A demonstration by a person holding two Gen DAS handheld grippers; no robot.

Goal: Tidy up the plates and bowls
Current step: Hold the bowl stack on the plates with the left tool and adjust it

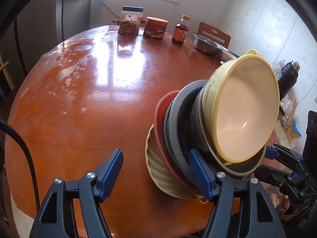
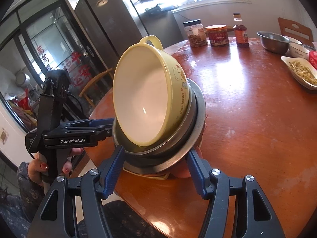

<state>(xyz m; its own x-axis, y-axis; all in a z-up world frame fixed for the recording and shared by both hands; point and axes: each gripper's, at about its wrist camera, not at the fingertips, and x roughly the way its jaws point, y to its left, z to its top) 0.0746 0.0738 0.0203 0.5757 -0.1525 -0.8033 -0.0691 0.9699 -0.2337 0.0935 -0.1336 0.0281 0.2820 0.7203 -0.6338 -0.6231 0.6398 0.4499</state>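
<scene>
Black claw [image 1: 156, 175] frames, ribbed blue pads, silver screws, red-painted nails.

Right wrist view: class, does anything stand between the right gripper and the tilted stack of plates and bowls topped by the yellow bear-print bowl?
Nothing visible does. The right gripper straddles the stack of plates and bowls low down; the left gripper meets the grey metal bowl from the side.
</scene>
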